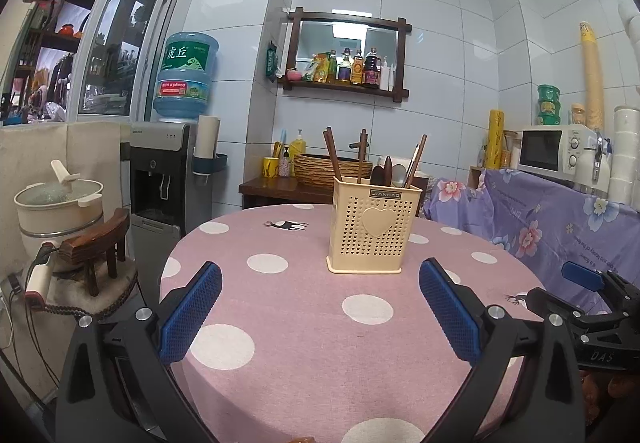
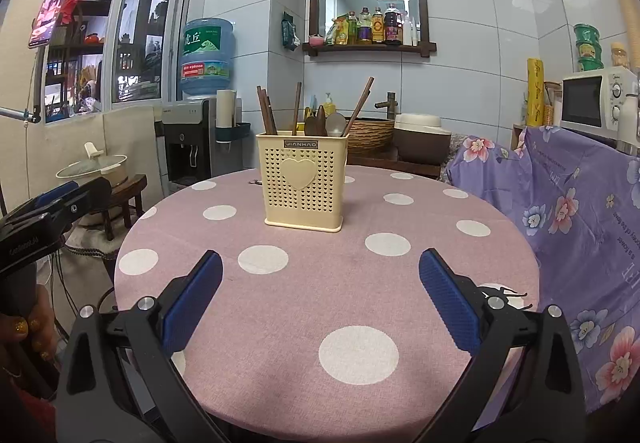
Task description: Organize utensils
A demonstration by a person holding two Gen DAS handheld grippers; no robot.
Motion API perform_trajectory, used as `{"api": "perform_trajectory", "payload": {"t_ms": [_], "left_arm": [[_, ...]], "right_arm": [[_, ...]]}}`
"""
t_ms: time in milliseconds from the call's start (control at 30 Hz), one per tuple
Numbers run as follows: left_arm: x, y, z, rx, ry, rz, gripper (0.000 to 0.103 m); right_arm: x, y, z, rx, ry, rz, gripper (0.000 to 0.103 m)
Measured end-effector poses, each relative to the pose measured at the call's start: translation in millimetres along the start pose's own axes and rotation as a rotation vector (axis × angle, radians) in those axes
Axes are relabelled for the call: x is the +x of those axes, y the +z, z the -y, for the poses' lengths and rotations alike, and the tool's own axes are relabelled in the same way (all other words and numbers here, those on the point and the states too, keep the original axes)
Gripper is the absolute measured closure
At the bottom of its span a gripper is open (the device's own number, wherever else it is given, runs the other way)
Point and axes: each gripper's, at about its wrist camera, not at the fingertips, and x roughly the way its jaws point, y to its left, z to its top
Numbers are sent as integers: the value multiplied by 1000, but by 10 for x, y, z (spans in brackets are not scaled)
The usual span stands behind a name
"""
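A round table (image 1: 304,327) under a pink cloth with white dots filled the middle of the room. On its far half stood a cream plastic holder (image 1: 373,225) with a heart on its front, upright and alone on the cloth. Brown chopsticks (image 2: 266,110) and spoons (image 2: 335,124) stuck up out of it.

The left gripper (image 1: 320,307) hung over the near edge of the table with its blue pads spread wide and nothing between them. The right gripper (image 2: 320,303) hung the same way, spread wide and empty; both were well apart from the holder. A hand (image 2: 30,327) showed at the left edge of the right wrist view, gripping the other tool's handle.

White tiles covered the walls. A dark wooden shelf (image 1: 344,85) with bottles was fixed to the far wall, and a woven basket (image 1: 320,167) sat on a low dark stand below it. To the left stood a water dispenser (image 1: 166,171) with a blue bottle on top, and a pot (image 1: 60,199) further left. On the right, a purple flowered cloth (image 2: 576,203) covered a counter bearing a white microwave (image 1: 554,153).
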Motion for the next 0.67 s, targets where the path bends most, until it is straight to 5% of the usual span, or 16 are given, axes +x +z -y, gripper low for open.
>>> {"api": "perform_trajectory", "payload": {"t_ms": [667], "left_arm": [[57, -6, -7, 1, 31, -33, 5]], "right_arm": [[39, -17, 26, 17, 2, -15, 6]]}}
